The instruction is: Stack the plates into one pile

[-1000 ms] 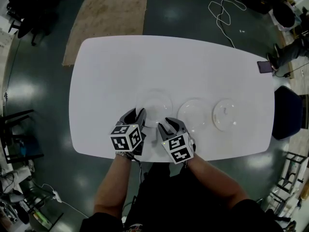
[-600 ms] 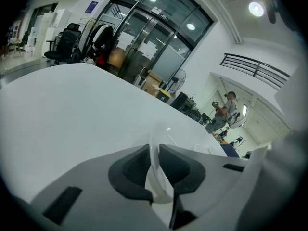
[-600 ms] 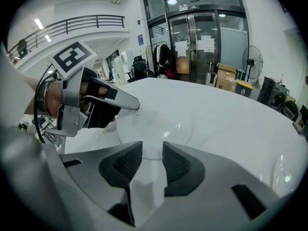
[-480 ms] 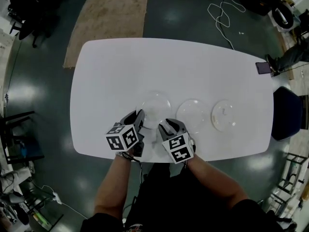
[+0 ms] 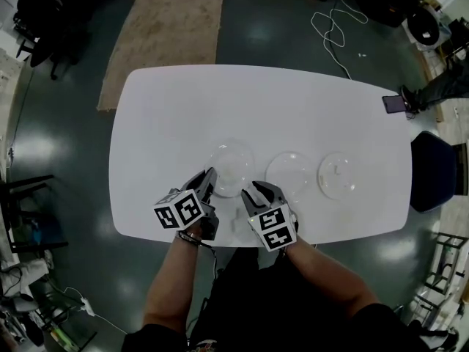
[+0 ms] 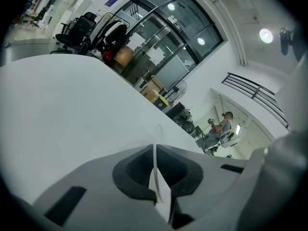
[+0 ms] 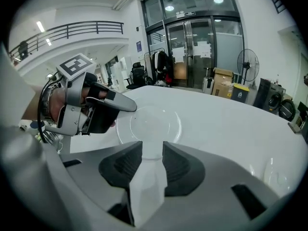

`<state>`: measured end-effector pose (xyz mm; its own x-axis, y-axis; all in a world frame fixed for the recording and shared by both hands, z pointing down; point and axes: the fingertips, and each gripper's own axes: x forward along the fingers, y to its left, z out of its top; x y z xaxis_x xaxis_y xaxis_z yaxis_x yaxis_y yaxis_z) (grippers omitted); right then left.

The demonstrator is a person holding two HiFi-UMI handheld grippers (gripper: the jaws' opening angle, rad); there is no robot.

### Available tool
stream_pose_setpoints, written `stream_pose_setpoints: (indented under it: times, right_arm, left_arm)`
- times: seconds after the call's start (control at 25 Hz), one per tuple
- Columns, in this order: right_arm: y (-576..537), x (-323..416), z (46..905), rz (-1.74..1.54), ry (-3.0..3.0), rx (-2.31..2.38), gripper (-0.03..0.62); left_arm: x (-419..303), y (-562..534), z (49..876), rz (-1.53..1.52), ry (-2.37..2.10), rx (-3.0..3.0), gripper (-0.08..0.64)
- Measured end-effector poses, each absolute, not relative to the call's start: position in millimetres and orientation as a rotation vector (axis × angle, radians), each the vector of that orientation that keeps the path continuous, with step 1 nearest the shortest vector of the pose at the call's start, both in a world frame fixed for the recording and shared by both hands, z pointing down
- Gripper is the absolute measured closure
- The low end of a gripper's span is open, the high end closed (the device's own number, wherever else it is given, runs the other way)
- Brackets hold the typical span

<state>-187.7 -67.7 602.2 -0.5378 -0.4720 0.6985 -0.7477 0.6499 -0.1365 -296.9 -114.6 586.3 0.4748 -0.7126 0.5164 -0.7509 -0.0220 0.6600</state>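
Note:
Three clear plates lie in a row on the white table [image 5: 183,116]: the left plate [image 5: 231,169], the middle plate [image 5: 292,174] and the right plate [image 5: 341,174]. My left gripper [image 5: 209,176] is at the left plate's near-left rim. Its jaws are closing, and in the left gripper view the thin clear rim stands pinched between them [image 6: 155,150]. The right gripper view shows that plate [image 7: 155,125] flat on the table with the left gripper [image 7: 127,106] at its edge. My right gripper [image 5: 253,191] hangs open just short of the plate's near rim, nothing between its jaws [image 7: 152,150].
A phone [image 5: 393,103] lies at the table's far right edge, and a dark chair [image 5: 434,171] stands beside that end. A rug [image 5: 168,28] and a white cable [image 5: 333,20] lie on the floor beyond the table.
My left gripper has rolled and its jaws have come together on the left plate's rim. The right gripper has stayed where it was, still open.

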Motion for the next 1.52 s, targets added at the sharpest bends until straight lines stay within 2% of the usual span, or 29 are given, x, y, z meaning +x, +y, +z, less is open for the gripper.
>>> stream_pose_setpoints:
  times: [0.48,1.12,1.52]
  right_arm:
    - [-65.0,-155.8,572.9,0.552,-2.245,1.076,0.449]
    - [-54.9,-25.0,565.2,0.632,-2.119,1.415,0.457]
    - [-51.0,27.3,568.1,0.686,-2.086,1.476,0.460]
  left_arm:
    - [-276.5,-109.8,548.5,-0.026,-1.164,1.812,0.531]
    - [-166.0,-104.0,554.2,0.080,-0.984,1.897,0.531]
    - [-120.7,-101.9,565.7,0.125,-0.964,1.876,0.531]
